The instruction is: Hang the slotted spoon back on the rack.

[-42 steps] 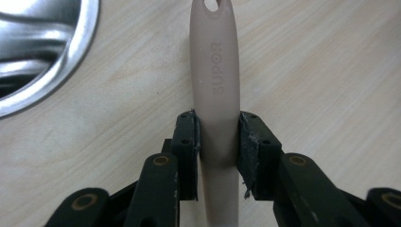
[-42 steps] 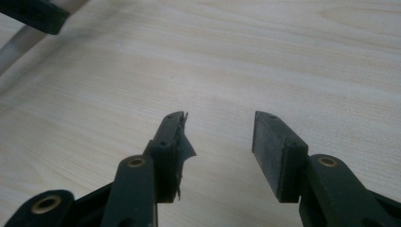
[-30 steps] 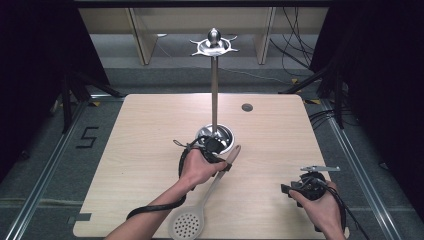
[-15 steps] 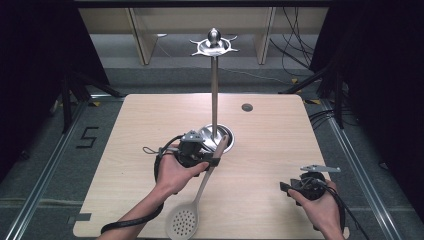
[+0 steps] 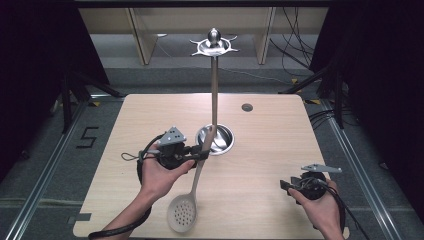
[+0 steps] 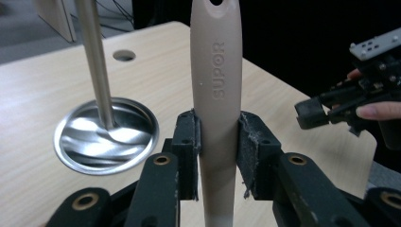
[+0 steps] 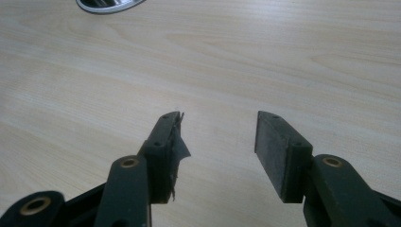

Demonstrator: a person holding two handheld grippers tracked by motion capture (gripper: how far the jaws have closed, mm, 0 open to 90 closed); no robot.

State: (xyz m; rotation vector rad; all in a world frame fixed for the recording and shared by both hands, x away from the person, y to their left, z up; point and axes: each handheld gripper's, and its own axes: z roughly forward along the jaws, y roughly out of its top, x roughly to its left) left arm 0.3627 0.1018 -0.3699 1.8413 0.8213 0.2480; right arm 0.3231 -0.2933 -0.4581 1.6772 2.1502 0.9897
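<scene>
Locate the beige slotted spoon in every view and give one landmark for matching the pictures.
High view: the slotted spoon lies lower centre, its handle clamped in the left hand-held gripper, perforated bowl toward the near table edge.
Left gripper view: its handle rises up the centre, squeezed between the two black jaws.
Right gripper view: not in it.
Shared landmark: the steel round base of the stand.

Beyond your left gripper [image 5: 200, 154] you see the pale wooden table [image 5: 280, 135], grey floor [image 5: 50, 150], dark curtains [image 5: 35, 55] either side, and light shelving legs [image 5: 142, 35] behind.
</scene>
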